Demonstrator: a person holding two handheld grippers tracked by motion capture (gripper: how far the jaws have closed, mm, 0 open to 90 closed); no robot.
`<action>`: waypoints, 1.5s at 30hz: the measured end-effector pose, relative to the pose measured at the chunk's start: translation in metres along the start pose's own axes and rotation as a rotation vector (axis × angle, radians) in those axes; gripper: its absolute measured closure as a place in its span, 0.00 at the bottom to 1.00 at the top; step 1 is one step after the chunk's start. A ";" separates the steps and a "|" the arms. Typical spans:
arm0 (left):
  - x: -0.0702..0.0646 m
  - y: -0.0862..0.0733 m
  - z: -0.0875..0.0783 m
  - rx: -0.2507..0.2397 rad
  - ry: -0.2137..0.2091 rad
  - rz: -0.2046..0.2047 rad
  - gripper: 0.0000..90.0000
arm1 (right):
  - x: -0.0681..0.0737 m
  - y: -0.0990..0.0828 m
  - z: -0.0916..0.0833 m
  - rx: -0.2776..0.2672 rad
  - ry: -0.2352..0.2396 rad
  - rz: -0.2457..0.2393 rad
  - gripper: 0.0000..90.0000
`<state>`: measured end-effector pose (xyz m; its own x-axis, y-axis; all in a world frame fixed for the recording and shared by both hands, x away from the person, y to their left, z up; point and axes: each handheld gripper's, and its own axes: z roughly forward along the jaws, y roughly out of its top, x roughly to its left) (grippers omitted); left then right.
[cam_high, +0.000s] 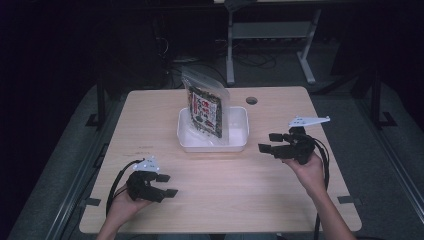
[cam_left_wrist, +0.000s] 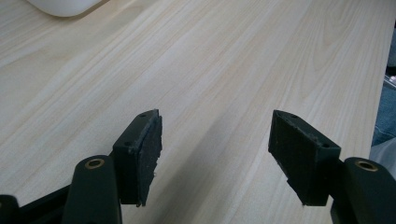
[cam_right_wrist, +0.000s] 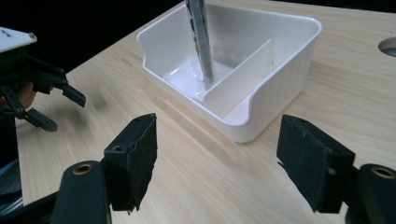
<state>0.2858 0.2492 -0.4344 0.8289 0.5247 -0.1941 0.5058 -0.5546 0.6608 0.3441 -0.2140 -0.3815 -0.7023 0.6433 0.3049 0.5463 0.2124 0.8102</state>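
Black jaws of the left gripper (cam_high: 170, 185) stand spread and empty at the lower left of the high view, over the pale wooden table (cam_high: 150, 120). At centre, a white bin (cam_high: 235, 137) holds an upright printed packet (cam_high: 206, 112) in a clear bag; at right, the right gripper (cam_high: 267, 142) gapes empty beside the bin.

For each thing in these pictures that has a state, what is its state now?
Left tongs: open, holding nothing, low over the table.
Right tongs: open, holding nothing, beside the bin.
Bag: upright in the bin, top looks closed.
Bin: upright on the table, holding the bag.
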 end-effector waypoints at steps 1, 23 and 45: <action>0.000 0.000 0.000 -0.001 0.000 0.000 0.38 | 0.000 -0.001 -0.001 0.006 0.001 0.002 0.30; -0.001 0.001 0.002 0.007 0.024 0.005 0.31 | -0.005 -0.041 -0.023 0.016 -0.010 0.043 0.30; -0.004 0.003 0.006 0.017 0.040 0.003 0.26 | -0.006 -0.081 -0.027 0.056 -0.001 0.089 0.28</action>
<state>0.2853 0.2417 -0.4365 0.8205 0.5481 -0.1623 0.5071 -0.5669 0.6492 0.2918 -0.2546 -0.4351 -0.6492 0.6621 0.3743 0.6316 0.1951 0.7503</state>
